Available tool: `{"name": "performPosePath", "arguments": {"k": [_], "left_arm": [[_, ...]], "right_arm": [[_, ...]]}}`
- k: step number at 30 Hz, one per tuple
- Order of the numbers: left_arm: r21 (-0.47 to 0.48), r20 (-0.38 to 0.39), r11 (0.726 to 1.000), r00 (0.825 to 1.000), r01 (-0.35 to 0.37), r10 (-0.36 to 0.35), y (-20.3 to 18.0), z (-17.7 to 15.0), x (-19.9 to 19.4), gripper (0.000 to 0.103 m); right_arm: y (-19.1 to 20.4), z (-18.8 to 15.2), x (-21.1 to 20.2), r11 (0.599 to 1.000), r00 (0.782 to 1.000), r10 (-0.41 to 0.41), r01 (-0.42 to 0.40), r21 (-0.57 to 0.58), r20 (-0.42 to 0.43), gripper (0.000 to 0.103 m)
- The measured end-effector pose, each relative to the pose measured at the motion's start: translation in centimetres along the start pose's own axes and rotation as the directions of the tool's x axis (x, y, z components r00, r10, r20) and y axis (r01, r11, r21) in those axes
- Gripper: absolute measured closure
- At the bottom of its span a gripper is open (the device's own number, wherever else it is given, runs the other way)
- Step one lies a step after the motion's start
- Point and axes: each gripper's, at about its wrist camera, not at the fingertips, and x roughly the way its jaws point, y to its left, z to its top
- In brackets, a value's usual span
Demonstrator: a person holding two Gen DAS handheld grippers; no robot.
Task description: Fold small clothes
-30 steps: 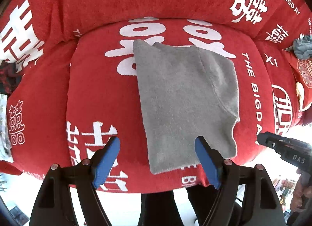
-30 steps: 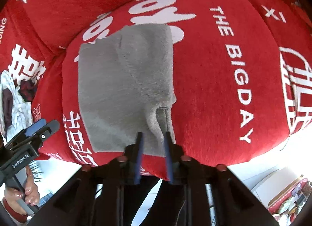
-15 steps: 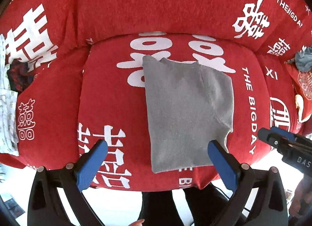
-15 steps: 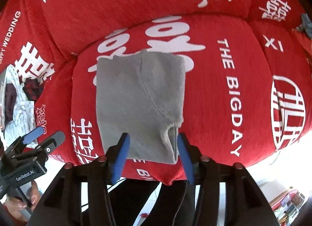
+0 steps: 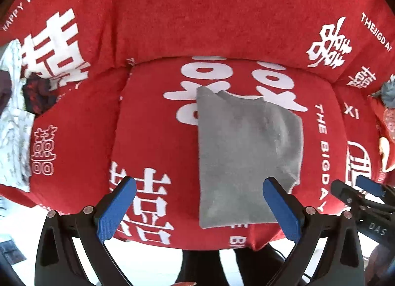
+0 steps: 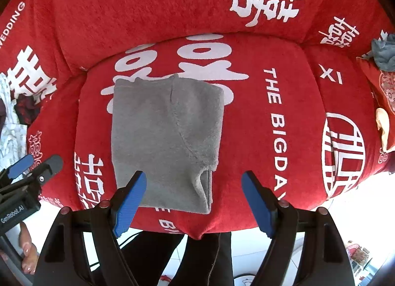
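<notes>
Fold just laid: grey garment lies flat on the red seat cushion, its near hem at the cushion's front edge. Your left gripper is wide open and empty; right gripper has just been opening, nothing between the pads. Next: regrip a hem for another fold. Clear cushion on either side of the garment; hem hugs the drop-off.

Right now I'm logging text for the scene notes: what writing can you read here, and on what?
"HAPPY WEDDI…", cut off: red sofa cover, back left.
"THE BIGDAY": seat cushion.
"THEBIGDAY": backrest, right.
"XI": cover, right of the seat.
Large white Chinese double-happiness characters: across the cover.
"GenRobot.AI": left claw body.
"DAS…", cut off: right claw body.
Grey folded garment: no text.
</notes>
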Motion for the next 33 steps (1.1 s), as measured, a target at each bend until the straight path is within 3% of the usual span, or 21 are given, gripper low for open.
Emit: {"name": "performPosePath", "arguments": {"k": [5,11,33], "left_arm": [[0.015,-0.011,0.999,0.999,-0.048,0.048,-0.2,-0.1,0.2,0.0],[0.012,-0.045,0.999,0.998,-0.049,0.049,-0.2,-0.3,0.4,0.0],[0.03,-0.057,0.998,0.996,-0.06,0.062,-0.5,-0.6,0.1,0.0]], "right_arm": [[0.7,0.0,-0.4,0.999,0.999,-0.04,0.041,-0.018,0.018,0.021],[1.2,0.1,-0.9,0.997,0.997,-0.071,0.072,-0.03,0.034,0.021],[1.1,-0.2,-1.3,0.997,0.997,-0.073,0.074,-0.014,0.039,0.021]]}}
